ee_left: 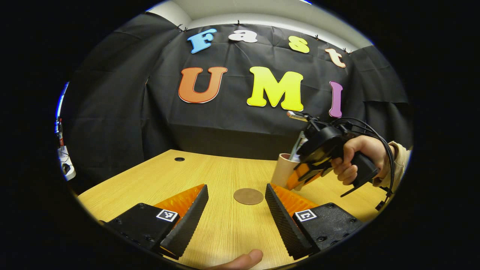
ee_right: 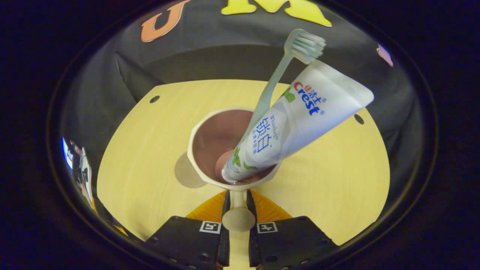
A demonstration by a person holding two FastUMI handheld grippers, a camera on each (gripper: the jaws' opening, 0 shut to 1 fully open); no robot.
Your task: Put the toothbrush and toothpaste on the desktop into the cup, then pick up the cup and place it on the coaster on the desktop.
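Both toothbrush (ee_right: 267, 93) (bristles up) and toothpaste (ee_right: 296, 123) lean right in cup (ee_right: 210, 138).

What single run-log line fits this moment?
right gripper: shut on cup handle | toothbrush, toothpaste: in cup | coaster: bare
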